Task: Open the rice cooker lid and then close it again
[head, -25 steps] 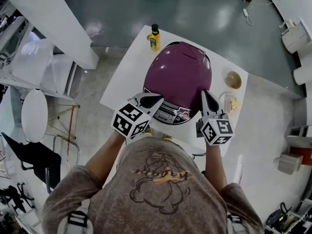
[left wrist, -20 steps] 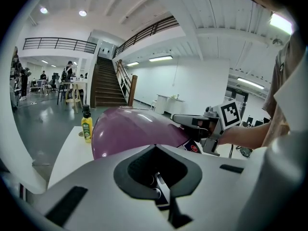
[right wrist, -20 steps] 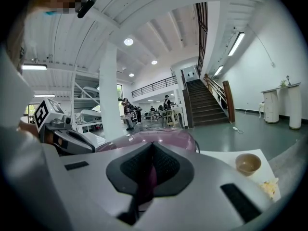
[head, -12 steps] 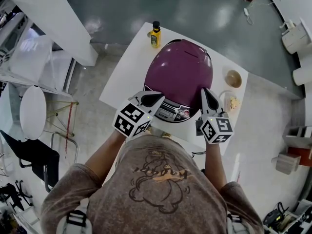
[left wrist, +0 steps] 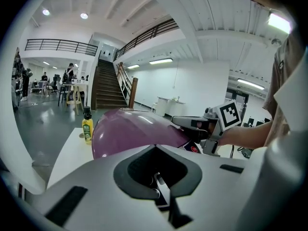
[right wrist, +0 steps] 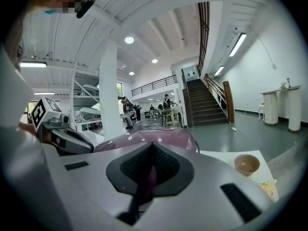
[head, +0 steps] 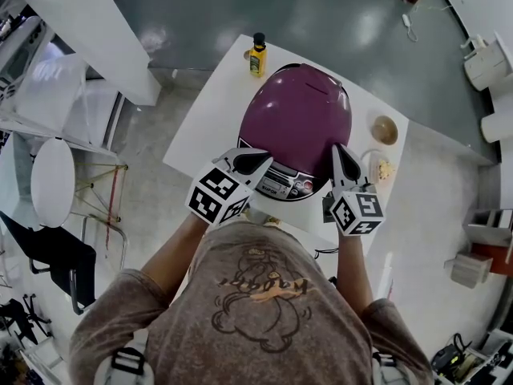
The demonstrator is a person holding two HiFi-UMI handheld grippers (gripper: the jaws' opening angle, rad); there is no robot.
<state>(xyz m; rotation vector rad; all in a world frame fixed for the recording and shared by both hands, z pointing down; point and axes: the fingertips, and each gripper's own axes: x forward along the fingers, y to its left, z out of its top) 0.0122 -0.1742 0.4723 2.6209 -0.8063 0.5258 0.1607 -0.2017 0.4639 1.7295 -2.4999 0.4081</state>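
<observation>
Standing at the near edge of the white table (head: 210, 119), the person points both grippers at the front of the purple rice cooker (head: 298, 115), which sits in the middle of the table with its domed lid down. The left gripper (head: 263, 160) lies over the cooker's front left corner, just above the control panel (head: 284, 185), with its jaws clenched together and nothing held between them. The right gripper (head: 340, 152) is at the front right flank, its jaws likewise pressed together and empty, with only the purple shell showing beyond them. Whether either tip actually touches the cooker I cannot tell. A small yellow bottle (head: 256, 57) stands upright at the far corner, just beyond the cooker, and a tan bowl (head: 384, 130) sits to the cooker's right.
</observation>
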